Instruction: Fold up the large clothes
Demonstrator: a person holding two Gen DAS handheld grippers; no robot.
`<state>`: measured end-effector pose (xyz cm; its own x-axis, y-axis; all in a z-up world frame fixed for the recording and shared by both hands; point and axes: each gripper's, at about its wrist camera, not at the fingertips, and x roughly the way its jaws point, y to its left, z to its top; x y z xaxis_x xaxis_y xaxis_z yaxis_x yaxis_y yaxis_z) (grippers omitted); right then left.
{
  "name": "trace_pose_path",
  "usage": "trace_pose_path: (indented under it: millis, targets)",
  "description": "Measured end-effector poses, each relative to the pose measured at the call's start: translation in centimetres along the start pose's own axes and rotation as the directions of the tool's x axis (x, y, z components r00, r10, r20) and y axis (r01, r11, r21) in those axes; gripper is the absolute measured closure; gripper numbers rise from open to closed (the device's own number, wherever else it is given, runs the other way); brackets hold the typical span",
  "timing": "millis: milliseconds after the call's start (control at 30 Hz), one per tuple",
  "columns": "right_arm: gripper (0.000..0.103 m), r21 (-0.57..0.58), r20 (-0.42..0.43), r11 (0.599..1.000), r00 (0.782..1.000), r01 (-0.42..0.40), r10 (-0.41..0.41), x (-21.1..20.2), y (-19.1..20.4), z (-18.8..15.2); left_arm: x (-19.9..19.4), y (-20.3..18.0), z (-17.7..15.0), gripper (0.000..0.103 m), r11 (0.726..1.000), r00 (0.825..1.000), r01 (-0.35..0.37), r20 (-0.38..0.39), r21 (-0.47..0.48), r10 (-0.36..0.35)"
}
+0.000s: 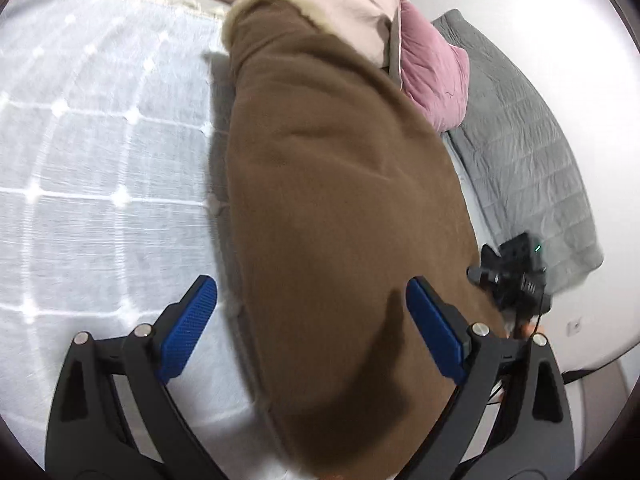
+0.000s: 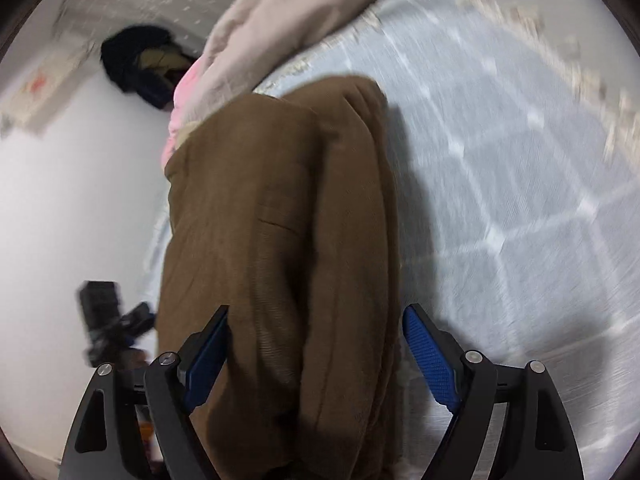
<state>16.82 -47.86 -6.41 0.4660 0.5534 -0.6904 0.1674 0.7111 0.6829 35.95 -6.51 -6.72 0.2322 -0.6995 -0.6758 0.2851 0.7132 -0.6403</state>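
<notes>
**Two open grippers over a brown coat on a bed**

Two fisheye views look down along my grippers at one garment. From the left wrist, I see a thick brown coat (image 1: 340, 184) of soft, felt-like cloth lying lengthwise on a pale blue-white bedspread (image 1: 92, 152). The bedspread is woven with a raised grid of white lines and small knots, and has a fringed far edge. The coat's far end shows a rim of cream fleece. My left gripper (image 1: 312, 328) has its jaws spread wide; their blue ribbed pads (image 1: 188, 328) stand apart, one over the bedspread, the other over the coat, and neither presses on cloth. Beyond the coat lie a pale pink quilt (image 1: 352, 8), a mauve cushion (image 1: 436, 76) and a grey quilted blanket (image 1: 532, 176). At the right edge of this view my other gripper's black body shows, blurred.

From the right wrist, the coat (image 2: 280, 216) appears folded into a long, rounded bundle with a slanted pocket slit on its upper face. My right gripper (image 2: 316, 348) also has its jaws wide; the coat's near end lies between the blue pads (image 2: 430, 356), but I see no squeeze on it. A dark heap of clothing (image 2: 140, 64) sits far off by the wall, too blurred to describe.
</notes>
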Motion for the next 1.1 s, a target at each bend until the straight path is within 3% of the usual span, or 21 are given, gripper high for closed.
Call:
trace_pose_path:
  millis: [133, 267, 333, 433, 600, 667, 867, 1100]
  targets:
    - [0.007, 0.100, -0.047, 0.990, 0.993, -0.102, 0.108, 2.6, -2.2, -0.2, 3.3, 1.3, -0.1, 0.007, 0.986, 0.990, 0.126, -0.044, -0.109, -0.131]
    - [0.001, 0.051, 0.018, 0.989, 0.990, -0.137, 0.137, 2.9, -2.0, -0.3, 4.8, 1.7, -0.3, 0.007, 0.971, 0.980, 0.186, -0.037, -0.153, -0.194]
    - [0.003, 0.034, 0.052, 0.989, 0.989, -0.141, 0.139, 2.8, -1.7, -0.5, 4.7, 1.3, -0.5, 0.009, 0.974, 0.982, 0.177, -0.039, -0.138, -0.184]
    - [0.015, 0.005, 0.067, 0.977, 0.974, -0.215, 0.214, 3.2, -0.3, -1.3, 3.6, 0.5, -0.6, 0.020, 0.981, 0.986, 0.159, -0.026, -0.114, -0.163]
    - [0.032, -0.057, 0.134, 0.965, 0.956, -0.255, 0.260, 1.8, 2.5, -2.5, 1.5, -1.3, -0.9, 0.032, 0.988, 0.990, 0.137, -0.009, -0.070, -0.137]
    - [0.033, -0.065, 0.156, 0.958, 0.945, -0.280, 0.287, 0.9, 3.5, -2.7, 0.5, -1.8, -1.0, 0.033, 0.991, 0.993, 0.122, 0.002, -0.048, -0.122]
    - [0.033, -0.145, 0.115, 0.945, 0.943, -0.294, 0.312, 2.5, 8.8, -2.8, -5.3, 0.0, 0.0, 0.035, 0.994, 0.995, 0.088, 0.062, -0.061, -0.084]
    - [0.033, -0.216, 0.031, 0.896, 0.914, -0.389, 0.404, 9.4, 18.5, -1.3, -15.8, 6.1, 0.7, 0.036, 0.994, 0.981, 0.010, 0.194, -0.113, 0.012]
